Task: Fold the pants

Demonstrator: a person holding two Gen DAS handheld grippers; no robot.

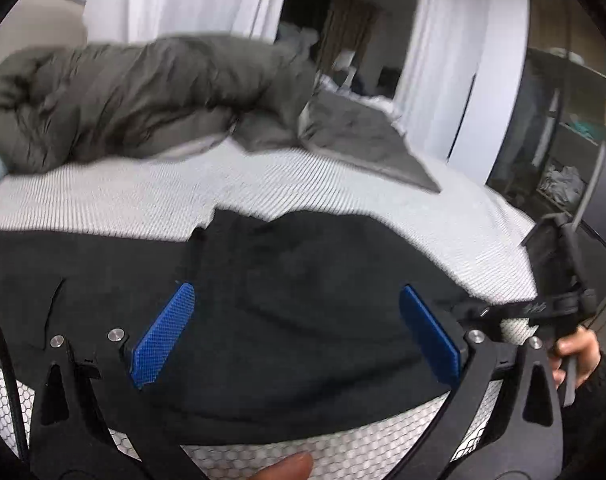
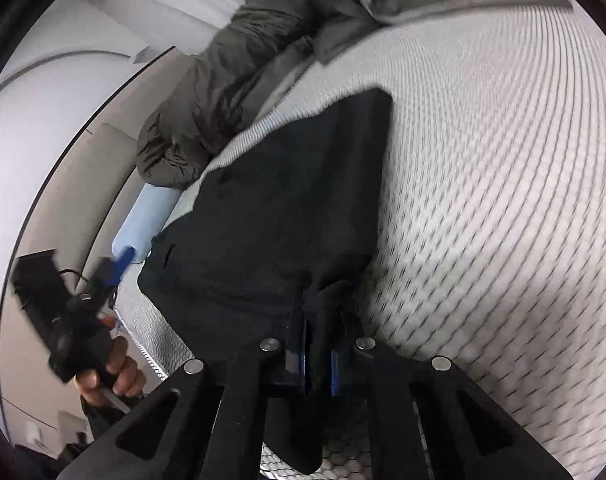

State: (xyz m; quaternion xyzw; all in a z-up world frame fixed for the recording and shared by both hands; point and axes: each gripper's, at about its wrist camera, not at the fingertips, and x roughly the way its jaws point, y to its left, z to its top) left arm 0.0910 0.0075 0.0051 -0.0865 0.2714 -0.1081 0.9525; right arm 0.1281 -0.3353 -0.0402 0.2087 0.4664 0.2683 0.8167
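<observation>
Black pants (image 1: 303, 264) lie in a folded heap on a white textured mattress (image 1: 263, 184). My left gripper (image 1: 297, 334) hovers just above them, open wide, with its blue pads (image 1: 163, 332) far apart and nothing pinched between them. In the right wrist view the pants (image 2: 283, 208) stretch away from me across the mattress (image 2: 483, 160). My right gripper (image 2: 319, 360) is shut on a bunched fold of their near edge. A hand (image 2: 115, 372) at the lower left holds the other gripper's handle.
A rumpled grey-green duvet (image 1: 123, 100) lies along the far side of the mattress, with a grey pillow (image 1: 363, 136) beside it. A light blue roll (image 2: 147, 224) sits at the mattress edge. White curtains (image 1: 435, 60) and an open wardrobe (image 1: 563, 128) stand beyond.
</observation>
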